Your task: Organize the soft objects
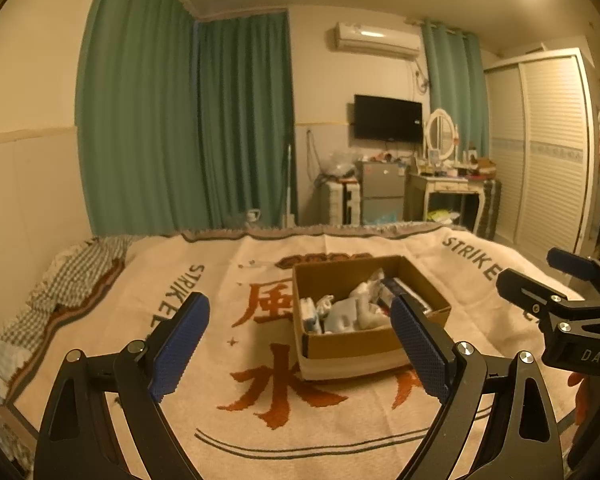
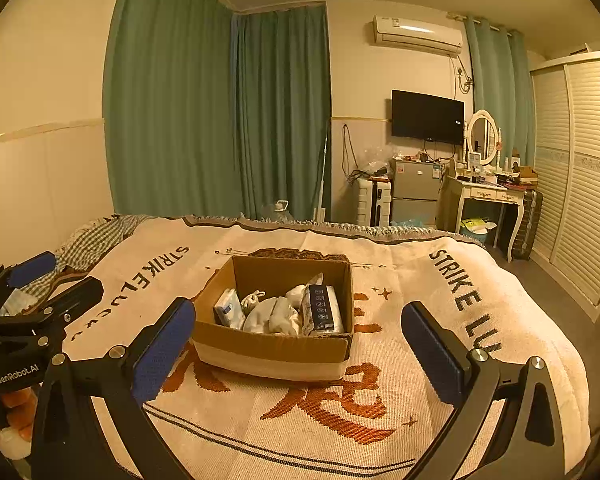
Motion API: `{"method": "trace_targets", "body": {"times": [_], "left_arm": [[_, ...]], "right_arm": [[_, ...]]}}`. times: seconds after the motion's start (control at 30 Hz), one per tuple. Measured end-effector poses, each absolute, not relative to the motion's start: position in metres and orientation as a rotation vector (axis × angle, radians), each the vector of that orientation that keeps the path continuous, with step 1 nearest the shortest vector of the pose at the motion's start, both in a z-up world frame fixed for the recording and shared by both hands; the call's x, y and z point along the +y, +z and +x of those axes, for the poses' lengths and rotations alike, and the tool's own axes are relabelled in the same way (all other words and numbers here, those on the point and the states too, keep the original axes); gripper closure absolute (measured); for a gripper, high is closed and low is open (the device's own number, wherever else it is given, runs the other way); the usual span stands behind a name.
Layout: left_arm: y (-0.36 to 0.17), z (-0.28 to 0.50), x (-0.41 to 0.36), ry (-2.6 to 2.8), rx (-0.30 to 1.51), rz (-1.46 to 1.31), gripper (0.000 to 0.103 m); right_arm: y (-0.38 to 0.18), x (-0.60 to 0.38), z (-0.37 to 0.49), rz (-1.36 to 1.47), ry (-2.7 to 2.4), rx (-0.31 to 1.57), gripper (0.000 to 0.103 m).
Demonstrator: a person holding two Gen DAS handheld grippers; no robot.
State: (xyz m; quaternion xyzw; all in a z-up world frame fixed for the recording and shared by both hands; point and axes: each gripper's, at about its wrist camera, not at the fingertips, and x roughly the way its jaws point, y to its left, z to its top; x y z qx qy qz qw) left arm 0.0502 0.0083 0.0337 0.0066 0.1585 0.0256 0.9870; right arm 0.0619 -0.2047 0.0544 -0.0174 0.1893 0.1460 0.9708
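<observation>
Both claws, left (image 1: pixel 300 344) and right (image 2: pixel 296 350), hang spread and empty above the bed (image 2: pixel 440 280), the box (image 2: pixel 276 350) just ahead, so I'd dip straight in and pinch one sock (image 2: pixel 284 316) gently

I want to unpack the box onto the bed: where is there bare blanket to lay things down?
Bare blanket lies in front of the cardboard box and on both sides of it, out to the STRIKE lettering. The checked bedding bunches at the far left corner. The box itself is packed with soft items.
</observation>
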Motion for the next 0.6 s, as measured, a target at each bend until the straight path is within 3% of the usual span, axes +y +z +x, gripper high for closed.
{"method": "trace_targets", "body": {"times": [0.6], "left_arm": [[0.0307, 0.0524, 0.0085, 0.048, 0.324, 0.003, 0.01]], "right_arm": [[0.0514, -0.2026, 0.0627, -0.031, 0.291, 0.391, 0.0]]}}
